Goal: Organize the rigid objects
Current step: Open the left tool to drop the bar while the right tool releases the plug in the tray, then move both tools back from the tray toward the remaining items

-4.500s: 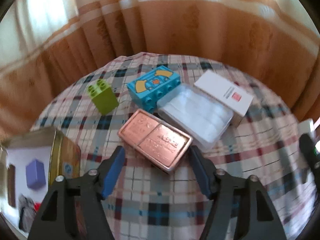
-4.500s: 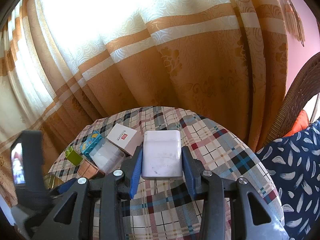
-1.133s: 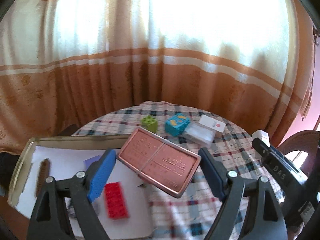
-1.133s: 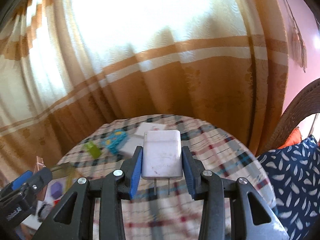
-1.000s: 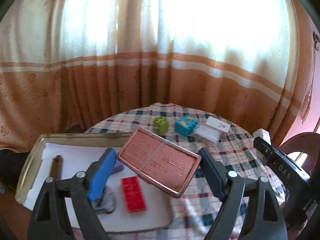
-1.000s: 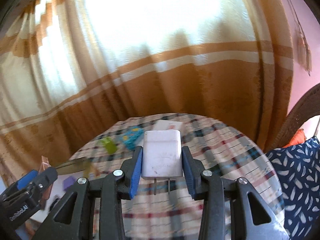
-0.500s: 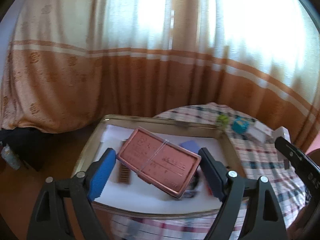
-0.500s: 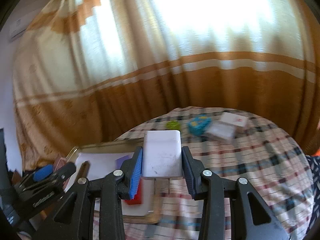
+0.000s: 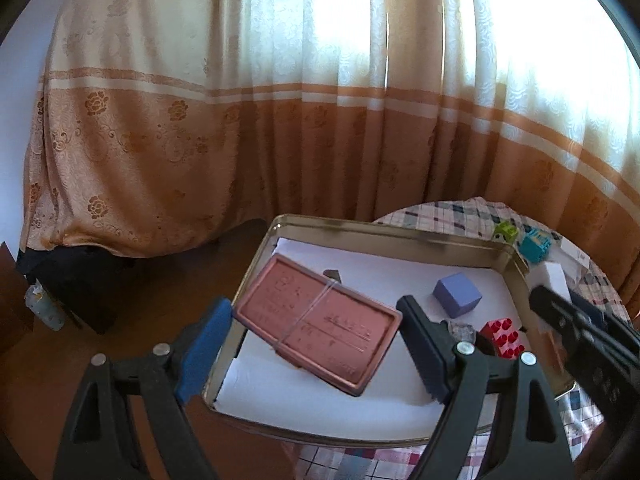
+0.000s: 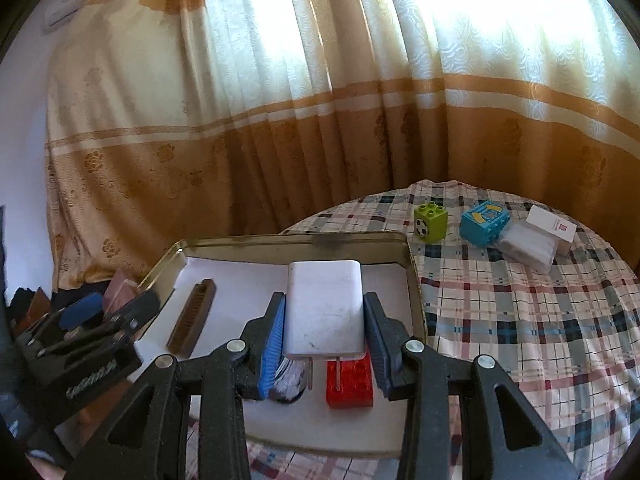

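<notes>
My left gripper (image 9: pixel 316 344) is shut on a copper-pink flat tin (image 9: pixel 316 322) and holds it above the left part of a gold metal tray (image 9: pixel 360 229) lined with white paper. My right gripper (image 10: pixel 324 340) is shut on a white plug adapter (image 10: pixel 323 312) above the same tray (image 10: pixel 280 240). In the tray lie a purple cube (image 9: pixel 457 295), a red brick (image 10: pixel 349 384), a brown bar (image 10: pixel 192 318) and a small grey object (image 10: pixel 286 382).
On the plaid tablecloth (image 10: pixel 520 312) beyond the tray stand a green brick (image 10: pixel 430 223), a blue brick (image 10: pixel 484 222), a clear plastic case (image 10: pixel 528 246) and a white box (image 10: pixel 554 226). Curtains hang behind. The floor lies to the left.
Both grippers have swung left from the table's middle to over the tray, each still holding its object. The tin now hangs over the tray's left end.
</notes>
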Demonstrator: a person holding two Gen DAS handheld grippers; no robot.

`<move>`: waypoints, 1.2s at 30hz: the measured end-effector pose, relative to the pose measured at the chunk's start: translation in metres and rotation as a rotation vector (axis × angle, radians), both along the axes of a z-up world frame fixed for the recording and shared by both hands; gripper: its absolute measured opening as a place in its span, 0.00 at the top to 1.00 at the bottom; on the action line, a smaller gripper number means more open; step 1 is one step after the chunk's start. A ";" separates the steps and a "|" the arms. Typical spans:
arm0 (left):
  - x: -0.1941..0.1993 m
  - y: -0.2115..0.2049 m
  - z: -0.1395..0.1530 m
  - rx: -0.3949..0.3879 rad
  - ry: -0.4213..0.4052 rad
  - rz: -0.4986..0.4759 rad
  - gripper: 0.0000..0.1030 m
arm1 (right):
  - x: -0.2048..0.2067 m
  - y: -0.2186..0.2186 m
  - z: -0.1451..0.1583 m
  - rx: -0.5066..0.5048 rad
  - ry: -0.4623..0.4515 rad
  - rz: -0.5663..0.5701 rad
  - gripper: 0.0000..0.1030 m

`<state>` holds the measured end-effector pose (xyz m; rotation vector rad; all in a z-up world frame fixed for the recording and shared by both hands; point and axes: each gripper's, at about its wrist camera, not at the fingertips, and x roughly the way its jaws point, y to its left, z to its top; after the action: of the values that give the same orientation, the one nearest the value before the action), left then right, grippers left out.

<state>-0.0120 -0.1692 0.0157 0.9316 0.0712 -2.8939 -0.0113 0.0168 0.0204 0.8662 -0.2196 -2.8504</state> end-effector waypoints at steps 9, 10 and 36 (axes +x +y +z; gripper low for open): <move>-0.011 0.009 -0.013 -0.024 -0.038 -0.032 0.18 | -0.026 -0.004 -0.015 0.001 -0.055 -0.004 0.60; -0.013 0.010 -0.014 -0.030 -0.047 -0.034 0.18 | -0.028 -0.004 -0.017 -0.001 -0.063 -0.002 0.60; 0.010 -0.042 0.005 0.089 0.092 0.286 0.00 | 0.020 0.090 -0.023 -0.068 0.100 -0.380 0.20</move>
<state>-0.0021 -0.2111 0.0211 0.7316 0.3151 -2.6834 0.0088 0.1068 -0.0028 0.7338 -0.5160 -3.1999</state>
